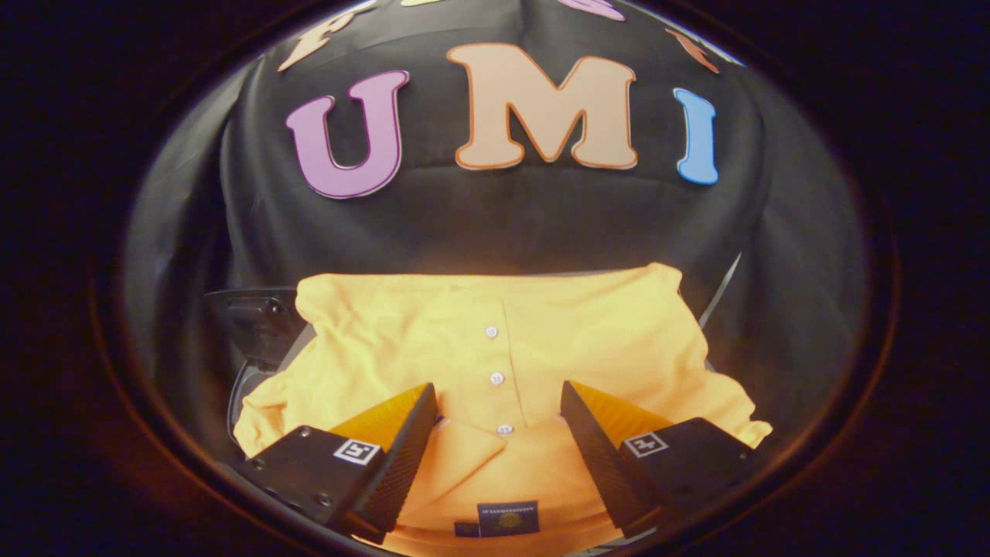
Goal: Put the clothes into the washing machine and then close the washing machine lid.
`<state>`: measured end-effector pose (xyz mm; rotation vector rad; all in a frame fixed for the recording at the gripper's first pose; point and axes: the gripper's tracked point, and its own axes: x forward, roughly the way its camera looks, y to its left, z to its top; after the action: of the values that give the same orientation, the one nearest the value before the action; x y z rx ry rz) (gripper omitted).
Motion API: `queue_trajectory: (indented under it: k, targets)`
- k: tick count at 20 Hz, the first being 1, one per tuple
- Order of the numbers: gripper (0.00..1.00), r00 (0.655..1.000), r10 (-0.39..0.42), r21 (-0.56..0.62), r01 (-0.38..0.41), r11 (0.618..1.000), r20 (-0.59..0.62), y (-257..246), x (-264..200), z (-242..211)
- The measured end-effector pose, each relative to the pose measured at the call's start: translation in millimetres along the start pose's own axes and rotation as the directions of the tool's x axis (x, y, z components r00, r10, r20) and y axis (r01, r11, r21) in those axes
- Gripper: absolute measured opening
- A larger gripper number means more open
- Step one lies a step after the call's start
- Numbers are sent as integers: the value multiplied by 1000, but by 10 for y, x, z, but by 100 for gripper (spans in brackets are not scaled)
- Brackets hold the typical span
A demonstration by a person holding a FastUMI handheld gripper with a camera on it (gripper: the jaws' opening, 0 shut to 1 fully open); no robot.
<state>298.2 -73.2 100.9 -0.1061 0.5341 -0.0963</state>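
Note:
A folded yellow polo shirt (495, 348) lies flat just ahead of and under my fingers, its collar and dark neck label nearest me and its row of white buttons running away from me. My gripper (499, 398) is open above the collar end, one finger on each side of the button placket, neither finger pressing on the cloth. A dark, glossy hinged part (259, 321), perhaps the washing machine's lid, shows beside the shirt's far left corner.
Black cloth of the booth wall (495, 224) hangs close behind the shirt. A thin pale edge (721, 298) slants up past the shirt's far right corner.

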Motion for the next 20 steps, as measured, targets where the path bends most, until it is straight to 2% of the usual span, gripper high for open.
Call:
queue_trajectory:
  k: [6,7,8,10,11,12,14,17,20]
  targets:
    - [97,1000,-22,28,22,999,-15,14,76,-54]
    - [78,1000,-21,32,21,999,-2,28,48,-45]
    - [74,1000,-25,40,25,999,1,54,43,-29]
    - [53,999,-33,58,33,998,4,107,18,-31]
    - [31,999,-40,55,40,998,1,124,-5,-48]
    - [25,999,-51,43,51,998,2,135,-29,-63]
    - [5,996,-94,71,94,993,3,127,-79,-74]
    - [1,993,-115,86,114,990,10,129,-179,-94]
    - [1,995,-88,186,78,979,48,164,-332,15]
